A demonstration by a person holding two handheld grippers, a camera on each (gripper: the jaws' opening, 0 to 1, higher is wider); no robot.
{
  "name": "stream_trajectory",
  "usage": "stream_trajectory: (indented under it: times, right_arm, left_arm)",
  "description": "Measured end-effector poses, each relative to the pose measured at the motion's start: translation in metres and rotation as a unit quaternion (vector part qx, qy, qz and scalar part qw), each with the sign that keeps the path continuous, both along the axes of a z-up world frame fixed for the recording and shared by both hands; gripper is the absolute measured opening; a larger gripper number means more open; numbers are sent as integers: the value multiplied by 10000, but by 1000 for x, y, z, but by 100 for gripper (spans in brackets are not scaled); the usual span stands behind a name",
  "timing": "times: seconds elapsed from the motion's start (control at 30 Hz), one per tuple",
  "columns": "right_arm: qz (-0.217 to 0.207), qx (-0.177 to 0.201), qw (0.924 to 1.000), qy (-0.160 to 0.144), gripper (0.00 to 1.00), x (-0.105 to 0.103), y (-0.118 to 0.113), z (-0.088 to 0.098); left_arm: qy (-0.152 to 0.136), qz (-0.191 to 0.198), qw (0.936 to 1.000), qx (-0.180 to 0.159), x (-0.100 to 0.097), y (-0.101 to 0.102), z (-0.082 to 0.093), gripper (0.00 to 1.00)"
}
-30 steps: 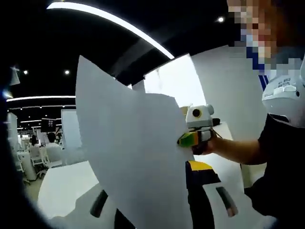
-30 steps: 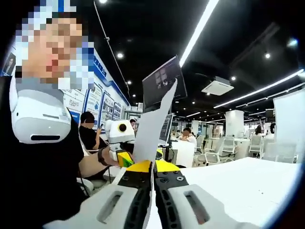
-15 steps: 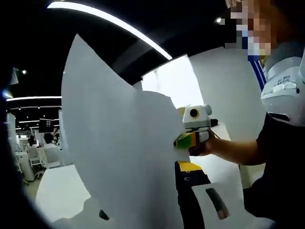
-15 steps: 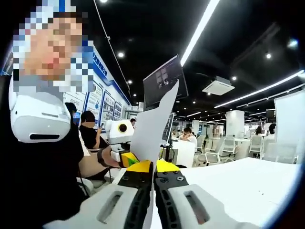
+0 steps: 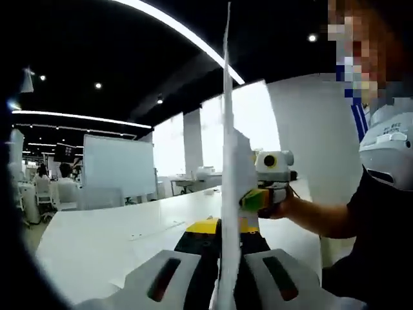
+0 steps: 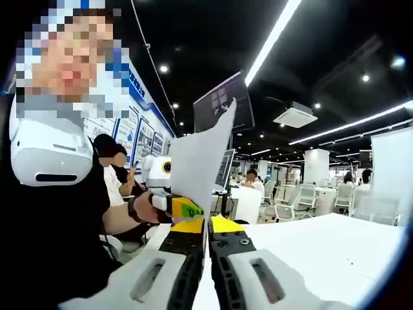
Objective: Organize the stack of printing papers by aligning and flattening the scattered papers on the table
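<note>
A white sheet of paper (image 5: 235,168) is held up in the air above the white table (image 5: 110,242). In the left gripper view it stands edge-on, rising from my left gripper (image 5: 224,234), whose jaws are shut on its lower edge. My right gripper (image 5: 255,199), in a person's hand, clamps the same sheet a little farther along. In the right gripper view the paper (image 6: 197,158) rises from my right gripper (image 6: 208,227), shut on it. There the left gripper (image 6: 187,210) pinches the sheet's lower left edge.
The person holding the grippers stands close, torso at the right (image 5: 374,245) and at the left (image 6: 51,239). A whiteboard (image 5: 119,165) stands beyond the table. A hanging monitor (image 6: 219,106), chairs (image 6: 287,210) and seated people lie farther off. Bare tabletop (image 6: 322,248) spreads to the right.
The paper has swung from broadside to edge-on in the left gripper view, uncovering the table. In the right gripper view the left gripper has come closer along the sheet.
</note>
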State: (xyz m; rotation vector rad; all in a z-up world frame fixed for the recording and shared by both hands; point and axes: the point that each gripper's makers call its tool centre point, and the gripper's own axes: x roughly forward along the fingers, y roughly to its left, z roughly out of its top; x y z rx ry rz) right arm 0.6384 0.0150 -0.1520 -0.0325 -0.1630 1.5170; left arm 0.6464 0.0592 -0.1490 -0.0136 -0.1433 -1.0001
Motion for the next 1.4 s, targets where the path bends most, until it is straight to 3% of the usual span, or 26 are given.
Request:
stream_trajectory:
  times: [0.1,0.23,0.6,0.83,1.17,1.4]
  right_arm:
    - [-27,-26,10000,-26,3,1,1,-1]
    - [-24,74,9999,79,15,1,0,3]
    - [-181,258,9994,159,24,10,-3,8]
    - [-332,363,9986,203,35,16,-5,11]
    - [-627,566,9960,301,63,28,-9,16]
    - [-779,596,9947,315,71,34,-11,16]
  left_arm:
    - [53,28,9999,-106,1,3,3,5]
    - [132,28,9997,-220,0,5,4,5]
    - [261,14,9990,-354,1,8,4,6]
    - [361,40,9980,-520,3,13,6,6]
    - [488,214,9963,-674,9,25,4,6]
    - [546,442,9944,-786,16,38,1,6]
